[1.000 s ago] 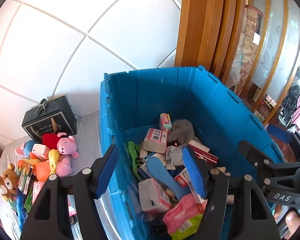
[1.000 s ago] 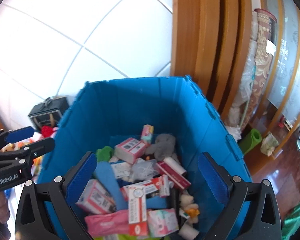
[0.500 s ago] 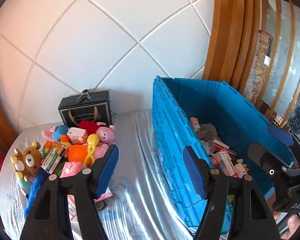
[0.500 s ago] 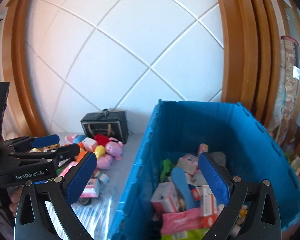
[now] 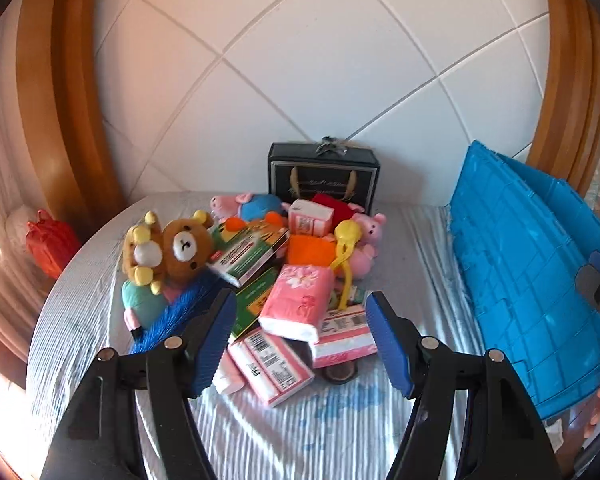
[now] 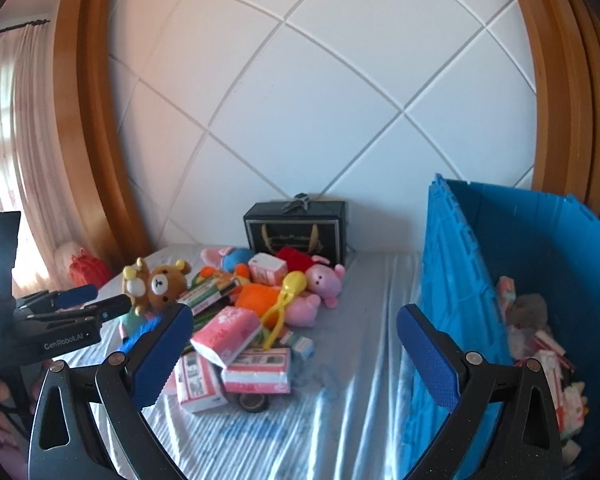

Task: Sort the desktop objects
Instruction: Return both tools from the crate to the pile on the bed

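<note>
A heap of objects lies on the striped tablecloth: a pink tissue pack (image 5: 294, 304) (image 6: 225, 334), pink boxes (image 5: 270, 364) (image 6: 198, 380), a brown bear plush (image 5: 184, 246) (image 6: 162, 282), pink pig plushes (image 5: 364, 236) (image 6: 326, 280), a yellow toy (image 5: 344, 256) and green boxes (image 5: 248, 256). My left gripper (image 5: 300, 338) is open and empty, just in front of the heap; it also shows at the left of the right wrist view (image 6: 78, 304). My right gripper (image 6: 296, 354) is open and empty, between the heap and the blue crate (image 6: 452, 280) (image 5: 520, 264).
The blue crate on the right holds several boxes and a grey plush (image 6: 528, 314). A black gift box (image 5: 323, 174) (image 6: 298, 230) stands against the tiled wall. A red bag (image 5: 48, 242) sits beyond the table's left edge. A dark tape roll (image 6: 253, 401) lies by the heap.
Both grippers have swung left, from over the blue crate to facing the heap on the table. Both stay open and empty.
</note>
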A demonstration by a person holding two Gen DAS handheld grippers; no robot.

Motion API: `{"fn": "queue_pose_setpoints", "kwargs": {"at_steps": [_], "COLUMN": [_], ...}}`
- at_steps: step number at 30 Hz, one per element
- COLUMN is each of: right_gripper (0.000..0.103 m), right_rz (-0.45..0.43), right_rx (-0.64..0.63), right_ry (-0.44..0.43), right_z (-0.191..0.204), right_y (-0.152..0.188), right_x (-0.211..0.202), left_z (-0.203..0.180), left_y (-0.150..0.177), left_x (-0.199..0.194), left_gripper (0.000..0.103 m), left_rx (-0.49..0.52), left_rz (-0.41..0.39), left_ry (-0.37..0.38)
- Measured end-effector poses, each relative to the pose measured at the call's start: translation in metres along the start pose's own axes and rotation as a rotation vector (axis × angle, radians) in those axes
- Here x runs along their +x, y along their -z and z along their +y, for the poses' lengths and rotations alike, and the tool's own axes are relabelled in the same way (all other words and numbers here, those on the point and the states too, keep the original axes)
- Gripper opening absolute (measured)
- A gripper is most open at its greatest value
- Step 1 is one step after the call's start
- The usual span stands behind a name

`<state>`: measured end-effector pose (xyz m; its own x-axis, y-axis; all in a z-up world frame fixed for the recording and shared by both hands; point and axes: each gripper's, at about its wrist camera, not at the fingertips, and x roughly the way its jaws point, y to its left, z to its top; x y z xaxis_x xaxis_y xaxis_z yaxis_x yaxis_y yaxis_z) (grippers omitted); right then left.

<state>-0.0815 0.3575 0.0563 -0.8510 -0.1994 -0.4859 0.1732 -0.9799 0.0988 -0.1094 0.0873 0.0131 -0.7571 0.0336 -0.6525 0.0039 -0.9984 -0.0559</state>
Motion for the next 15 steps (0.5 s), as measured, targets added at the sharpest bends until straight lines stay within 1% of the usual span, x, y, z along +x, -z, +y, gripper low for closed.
{"fn": "queue_pose_setpoints", "kwargs": {"at_steps": [3, 6, 9, 13, 15], "right_gripper": [0.103, 0.103, 0.103, 0.103, 0.103], "right_rz": [0.071, 0.136, 0.188, 0.216, 0.232], "right_rx": [0.009, 0.030, 0.044, 0.062, 0.062], "right_ry": [-0.007, -0.002, 0.009, 0.027, 0.023], "right_z": [0.009, 0.006, 0.005, 0.006, 0.006], "right_y": [0.023, 0.048, 0.074, 0.109, 0.124], "right_x": [0.030, 0.059, 0.084, 0.110, 0.123], "left_z": [0.033, 0.064, 0.087, 0.107, 0.114], "left_y": [0.026, 0.056, 0.086, 0.118, 0.129], "left_x": [0.023, 0.047, 0.068, 0.098, 0.116], "left_gripper": [0.066, 0.066, 0.066, 0.066, 0.066], "left_rx": [-0.058, -0.114, -0.161, -0.179, -0.198], "left_rz": [0.048, 0.112, 0.148, 0.190, 0.218], "left_ry": [-0.034, -0.060, -0.078, -0.131, -0.132]}}
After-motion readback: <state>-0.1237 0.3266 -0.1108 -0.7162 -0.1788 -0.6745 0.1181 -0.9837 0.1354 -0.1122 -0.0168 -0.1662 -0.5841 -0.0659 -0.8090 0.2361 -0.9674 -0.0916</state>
